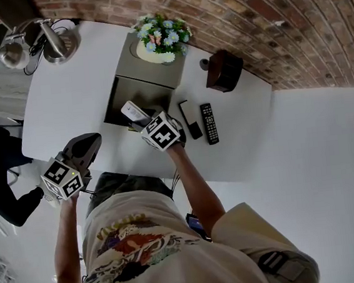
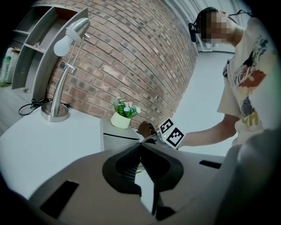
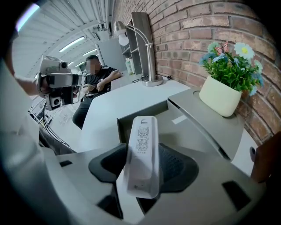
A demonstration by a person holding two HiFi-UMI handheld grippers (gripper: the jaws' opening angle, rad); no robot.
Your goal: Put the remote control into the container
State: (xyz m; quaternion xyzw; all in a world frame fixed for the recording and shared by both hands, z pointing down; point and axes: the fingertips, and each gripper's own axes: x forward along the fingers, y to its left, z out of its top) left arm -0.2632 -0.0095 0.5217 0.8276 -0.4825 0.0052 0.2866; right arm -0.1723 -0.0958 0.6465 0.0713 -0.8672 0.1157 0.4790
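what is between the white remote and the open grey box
Nothing visible. The slim white plastic remote, held in the fingers of the right gripper, hangs just before the open grey rectangular box; the grey lid bearing the white flowerpot lies beyond the opening.

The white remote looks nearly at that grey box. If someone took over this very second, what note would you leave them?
Right gripper: shut on the white remote, holding it at the front edge of the grey container, tip towards its open compartment.
Left gripper: shut, empty, off to the left near the table edge.
Done: the remote is picked up and brought to the container.
Left: lower it into the open compartment and let go; it is not inside yet.
Note: a flower pot sits on the container's covered half, and a black remote lies on the table to the right.
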